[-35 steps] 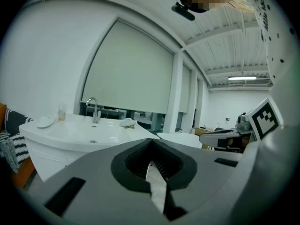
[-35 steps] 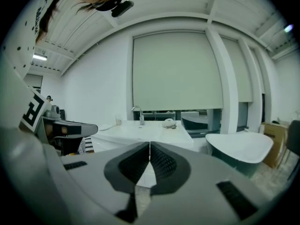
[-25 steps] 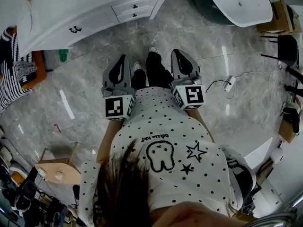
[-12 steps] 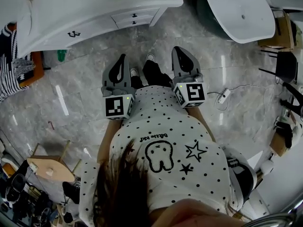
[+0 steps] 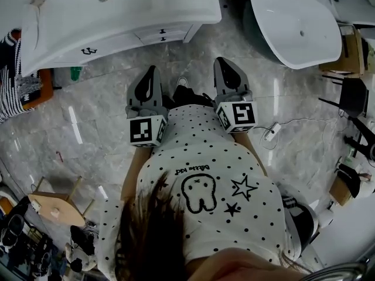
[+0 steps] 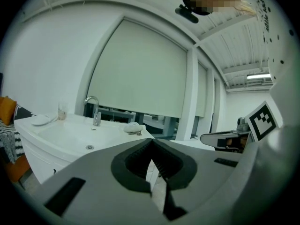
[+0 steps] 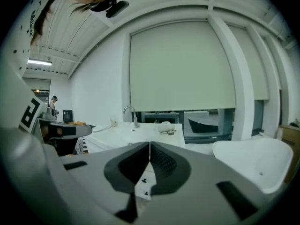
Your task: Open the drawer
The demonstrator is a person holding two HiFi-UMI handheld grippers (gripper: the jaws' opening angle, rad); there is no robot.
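Note:
A white vanity point(image 5: 117, 16) with a sink stands at the top left of the head view. On its front are two small stacked drawers point(image 5: 163, 35) with dark handles, beside a cabinet door with a dark pull point(image 5: 89, 51). My left gripper point(image 5: 153, 69) and right gripper point(image 5: 219, 60) are held out side by side over the floor, short of the vanity and touching nothing. Both are shut and hold nothing. In the right gripper view the gripper point(image 7: 150, 142) points at the drawers point(image 7: 144, 186), seen through the gap below its tips. In the left gripper view the gripper point(image 6: 152, 140) points just right of the basin point(image 6: 70, 135).
A white bathtub point(image 5: 293, 13) stands at the top right. A cable with a plug point(image 5: 270, 134) lies on the marble floor to the right. A wooden stool point(image 5: 55, 206) is at the lower left, and striped cloth on an orange seat point(image 5: 17, 81) at the left edge.
The vanity and bathtub have come closer in the head view as the person walks forward. Both grippers move along, still side by side and shut.

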